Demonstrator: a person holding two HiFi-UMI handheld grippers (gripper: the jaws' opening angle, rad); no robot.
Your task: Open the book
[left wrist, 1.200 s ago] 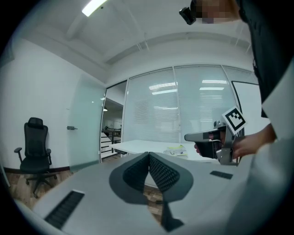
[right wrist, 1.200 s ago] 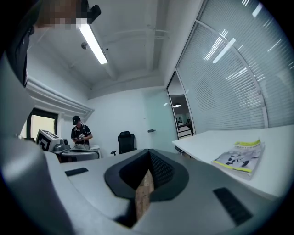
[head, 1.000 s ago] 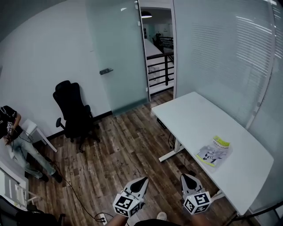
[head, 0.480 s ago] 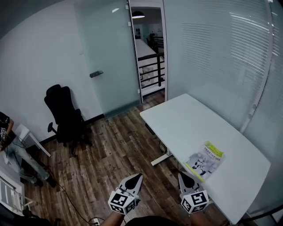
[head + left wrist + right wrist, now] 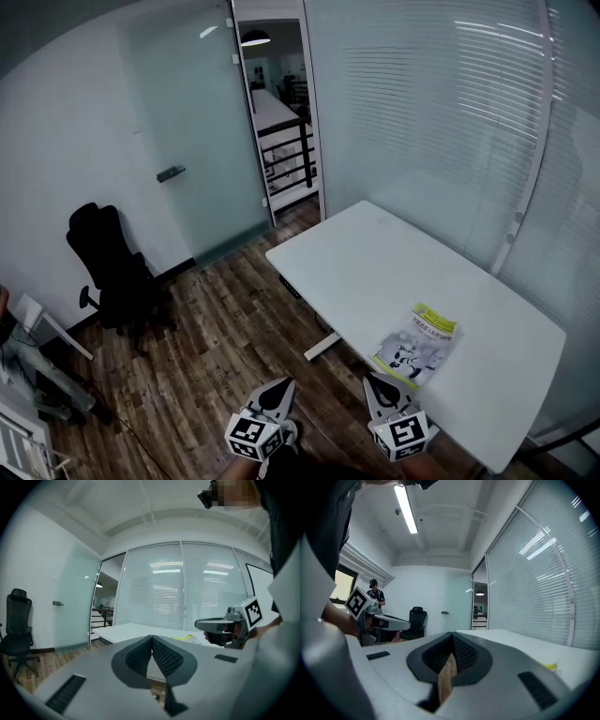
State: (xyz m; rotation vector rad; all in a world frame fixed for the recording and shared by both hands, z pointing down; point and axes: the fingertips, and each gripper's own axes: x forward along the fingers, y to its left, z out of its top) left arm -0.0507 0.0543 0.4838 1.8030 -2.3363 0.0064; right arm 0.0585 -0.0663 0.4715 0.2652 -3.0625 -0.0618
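Note:
The book (image 5: 415,343), shut, with a white and yellow-green cover, lies on the white table (image 5: 375,262) near its front edge. Both grippers hover over the wooden floor, short of the table. My left gripper (image 5: 282,386) is shut and empty, left of the table's near corner. My right gripper (image 5: 373,382) is shut and empty too, just below the book in the head view. In the left gripper view the jaws (image 5: 152,637) meet, with the book (image 5: 183,638) a thin yellow strip beyond. The right gripper view shows closed jaws (image 5: 453,634) and the book's edge (image 5: 551,666).
A black office chair (image 5: 108,267) stands by the left wall. A frosted glass door (image 5: 183,141) and an open doorway (image 5: 281,122) lie behind the table. Glass walls with blinds (image 5: 441,122) run along its far side. A person (image 5: 375,592) stands in the distance.
The head view has swung, so the table and book now sit further left and closer. Both grippers have advanced toward the table's near edge and stay shut.

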